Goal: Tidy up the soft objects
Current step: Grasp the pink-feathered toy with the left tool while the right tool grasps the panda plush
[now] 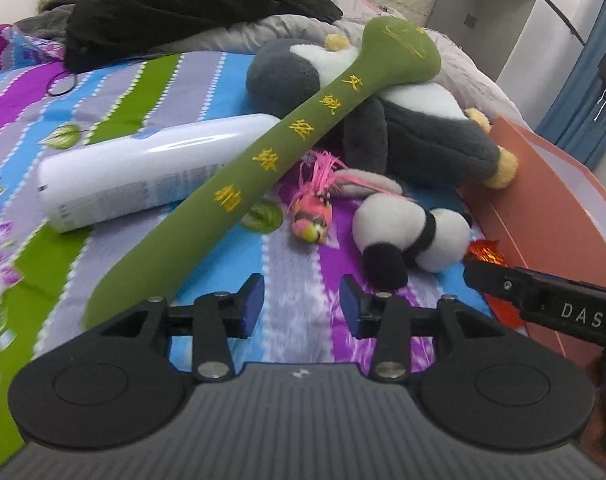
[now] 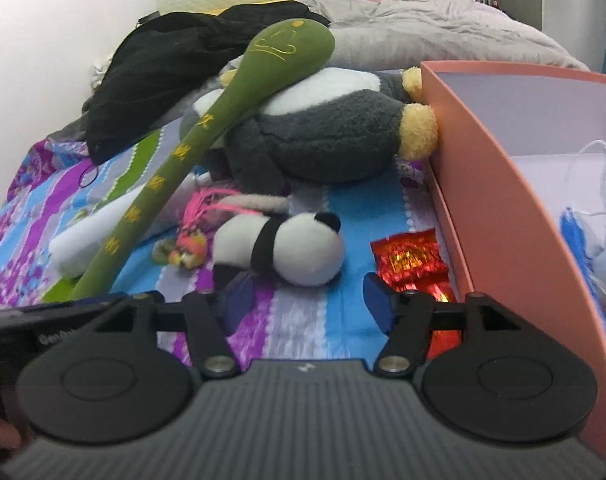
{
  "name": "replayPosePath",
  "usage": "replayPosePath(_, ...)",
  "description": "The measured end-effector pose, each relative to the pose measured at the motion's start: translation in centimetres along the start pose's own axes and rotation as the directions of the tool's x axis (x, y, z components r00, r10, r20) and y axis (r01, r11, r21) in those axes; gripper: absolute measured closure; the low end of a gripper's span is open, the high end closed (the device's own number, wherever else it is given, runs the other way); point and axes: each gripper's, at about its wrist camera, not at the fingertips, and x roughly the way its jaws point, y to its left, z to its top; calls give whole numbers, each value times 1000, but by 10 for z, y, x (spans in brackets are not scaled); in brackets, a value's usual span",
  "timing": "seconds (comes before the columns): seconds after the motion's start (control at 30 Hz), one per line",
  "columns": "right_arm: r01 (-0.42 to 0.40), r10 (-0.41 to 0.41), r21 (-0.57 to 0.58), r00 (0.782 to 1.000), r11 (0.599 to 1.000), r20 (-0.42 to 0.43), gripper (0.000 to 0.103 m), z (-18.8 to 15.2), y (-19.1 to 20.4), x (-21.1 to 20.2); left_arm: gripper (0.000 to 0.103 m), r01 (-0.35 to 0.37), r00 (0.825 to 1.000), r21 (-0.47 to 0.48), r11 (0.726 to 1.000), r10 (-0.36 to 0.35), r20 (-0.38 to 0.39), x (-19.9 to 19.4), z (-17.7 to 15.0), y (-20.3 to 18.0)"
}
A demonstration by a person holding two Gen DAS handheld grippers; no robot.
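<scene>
On the striped bedsheet lie a long green plush stick [image 1: 263,148] [image 2: 207,132] with yellow characters, a big grey-and-white plush penguin [image 1: 407,120] [image 2: 327,128], a small panda plush [image 1: 411,236] [image 2: 291,248] and a small pink tasselled toy [image 1: 313,216] [image 2: 189,248]. The stick leans across the penguin and a white bottle [image 1: 143,172] [image 2: 91,236]. My left gripper [image 1: 301,306] is open and empty, just short of the panda. My right gripper [image 2: 307,300] is open and empty, close in front of the panda.
An open salmon-pink box [image 1: 551,200] [image 2: 503,200] stands at the right, with blue and white items inside. A red foil wrapper [image 2: 411,264] [image 1: 485,254] lies beside its wall. Black clothing [image 1: 183,4] [image 2: 175,68] and a grey quilt [image 2: 443,28] are piled at the back.
</scene>
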Motion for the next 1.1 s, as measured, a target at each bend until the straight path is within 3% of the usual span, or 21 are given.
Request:
replayPosePath(0.3,7,-8,76,1000,997,11,39,24,-9,42,55,-4,1000,-11,1000,4,20,45,17,-4)
replayPosePath(0.4,-15,14,107,1000,994,12,28,26,-11,51,56,-17,999,4,1000,17,39,53,19,-6)
replayPosePath(0.5,-42,43,150,999,988,1,29,28,-14,59,57,-14,998,28,1000,12,57,57,20,-11)
replayPosePath(0.6,-94,98,169,995,981,-16,27,30,-12,62,71,-8,998,39,999,6,56,62,21,-15)
replayPosePath(0.67,-83,88,166,996,983,-22,30,30,-9,61,72,-2,999,18,1000,2,53,64,22,-12)
replayPosePath(0.77,-63,66,151,998,987,-13,49,31,-8,55,72,-3,998,-7,1000,3,62,58,22,-9)
replayPosePath(0.83,-60,63,153,998,986,-11,56,33,-10,49,72,-1,998,-16,1000,2,62,53,20,-8)
replayPosePath(1.1,-49,49,108,999,993,2,61,24,-4,15,72,-7,999,-69,998,10,45,12,-2,1)
